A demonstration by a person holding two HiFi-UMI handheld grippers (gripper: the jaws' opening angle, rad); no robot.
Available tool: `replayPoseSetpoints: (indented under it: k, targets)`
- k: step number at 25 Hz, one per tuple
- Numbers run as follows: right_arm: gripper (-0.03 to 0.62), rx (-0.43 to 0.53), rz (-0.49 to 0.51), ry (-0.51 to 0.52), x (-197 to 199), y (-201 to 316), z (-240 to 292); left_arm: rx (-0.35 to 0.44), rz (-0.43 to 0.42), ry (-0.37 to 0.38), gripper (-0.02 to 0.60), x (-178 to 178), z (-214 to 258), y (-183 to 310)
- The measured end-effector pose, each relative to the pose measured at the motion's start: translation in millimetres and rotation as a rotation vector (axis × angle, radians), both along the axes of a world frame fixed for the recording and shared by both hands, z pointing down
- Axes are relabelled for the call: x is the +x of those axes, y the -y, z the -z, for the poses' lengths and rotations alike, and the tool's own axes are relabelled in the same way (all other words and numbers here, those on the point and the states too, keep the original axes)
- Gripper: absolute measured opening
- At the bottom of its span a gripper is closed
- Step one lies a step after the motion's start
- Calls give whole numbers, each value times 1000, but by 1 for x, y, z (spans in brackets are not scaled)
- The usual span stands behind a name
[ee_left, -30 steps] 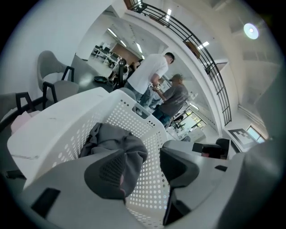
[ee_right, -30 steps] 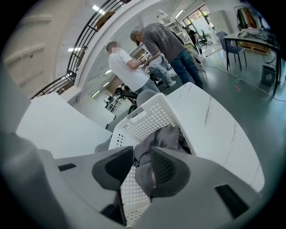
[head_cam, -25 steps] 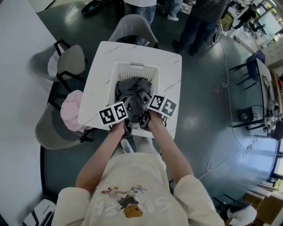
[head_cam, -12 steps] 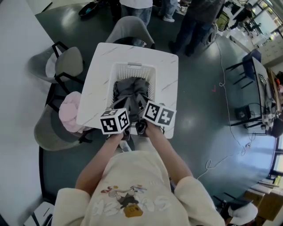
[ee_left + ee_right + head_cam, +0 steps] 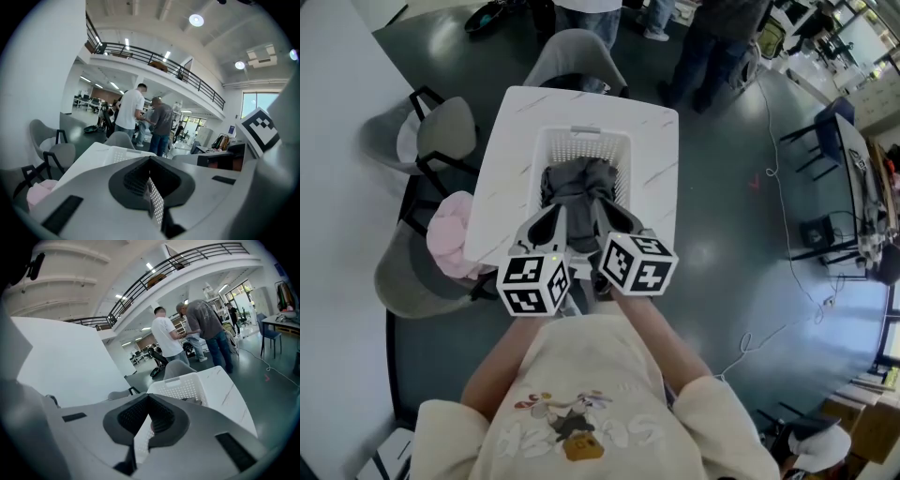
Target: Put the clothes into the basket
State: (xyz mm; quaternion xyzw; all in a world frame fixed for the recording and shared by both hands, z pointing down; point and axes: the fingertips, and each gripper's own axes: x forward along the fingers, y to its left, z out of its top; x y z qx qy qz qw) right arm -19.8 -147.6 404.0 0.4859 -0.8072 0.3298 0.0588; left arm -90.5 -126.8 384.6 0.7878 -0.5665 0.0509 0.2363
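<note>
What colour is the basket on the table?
The basket is white, clearest in the head view.

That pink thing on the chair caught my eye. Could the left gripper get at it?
Probably yes: the pink cloth lies uncovered on the chair, on the same side as the left gripper, nothing between them. Its jaws are shut and empty, so they must open first.

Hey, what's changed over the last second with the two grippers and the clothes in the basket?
Both the left gripper and the right gripper have lifted out of the white basket and drawn back toward the person, off the grey clothes. Their jaws are now shut and empty. The clothes stay piled in the basket, and the basket and table have not shifted.
</note>
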Motion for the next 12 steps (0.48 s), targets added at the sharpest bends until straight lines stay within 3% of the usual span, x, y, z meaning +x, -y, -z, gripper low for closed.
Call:
replayPoseSetpoints:
  k: [12]
  targets:
    - [6, 140, 63, -33, 0, -47, 44, 78, -12, 24, 9, -8, 42, -43]
